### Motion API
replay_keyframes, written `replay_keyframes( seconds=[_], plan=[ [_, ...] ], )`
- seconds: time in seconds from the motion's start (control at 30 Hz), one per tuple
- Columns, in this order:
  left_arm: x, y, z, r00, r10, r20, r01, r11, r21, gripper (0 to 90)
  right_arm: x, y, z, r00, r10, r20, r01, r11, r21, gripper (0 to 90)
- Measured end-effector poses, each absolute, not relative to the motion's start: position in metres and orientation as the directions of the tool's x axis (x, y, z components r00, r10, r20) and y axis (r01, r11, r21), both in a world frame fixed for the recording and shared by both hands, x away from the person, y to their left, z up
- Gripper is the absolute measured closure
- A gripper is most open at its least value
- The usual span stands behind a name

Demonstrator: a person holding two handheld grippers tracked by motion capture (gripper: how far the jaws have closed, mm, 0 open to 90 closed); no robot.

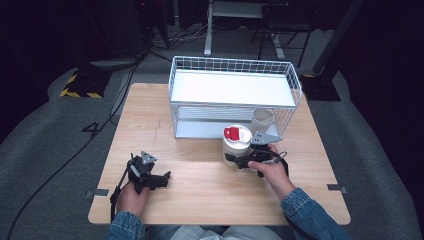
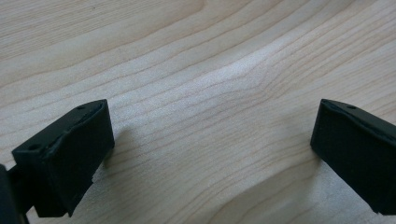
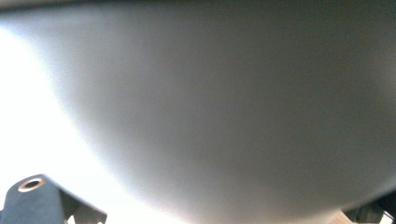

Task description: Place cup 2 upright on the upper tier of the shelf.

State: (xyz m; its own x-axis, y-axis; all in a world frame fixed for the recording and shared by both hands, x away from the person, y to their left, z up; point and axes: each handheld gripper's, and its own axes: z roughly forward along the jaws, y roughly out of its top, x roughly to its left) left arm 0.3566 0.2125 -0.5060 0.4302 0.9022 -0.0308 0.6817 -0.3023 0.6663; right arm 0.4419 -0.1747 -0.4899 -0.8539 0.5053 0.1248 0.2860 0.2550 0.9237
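Nearest: the left gripper [image 1: 161,179], held low over the wooden table [image 1: 200,200] at the near left. Its jaws are seen spread wide in the left gripper view, with bare wood grain between them and nothing held.

Next: the right gripper [image 1: 236,161], at centre right. Its jaws are set either side of the base of a white canister [image 1: 235,146], which stands upright, long axis vertical. The canister's pale wall [image 3: 233,116] is pressed close before the camera in the right gripper view; a grip is judged likely, though full closure cannot be told. The right hand is plainly the nearer to it.

On the canister: a white lid with a red tab [image 1: 231,133]. No lettering can be read.

Farthest: a white wire rack [image 1: 295,87], just behind the canister, with a white cup [image 1: 262,119] on its lower shelf.
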Motion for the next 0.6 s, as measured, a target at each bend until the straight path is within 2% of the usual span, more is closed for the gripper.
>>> replay_keyframes(
  seconds=[0.6],
  plan=[
    [0.357,0.213,-0.506,0.43,0.902,-0.03,0.681,-0.303,0.666,0.0,0.437,-0.179,-0.477,-0.843,0.517,0.148,0.31,0.241,0.92,12.4]
  ],
)
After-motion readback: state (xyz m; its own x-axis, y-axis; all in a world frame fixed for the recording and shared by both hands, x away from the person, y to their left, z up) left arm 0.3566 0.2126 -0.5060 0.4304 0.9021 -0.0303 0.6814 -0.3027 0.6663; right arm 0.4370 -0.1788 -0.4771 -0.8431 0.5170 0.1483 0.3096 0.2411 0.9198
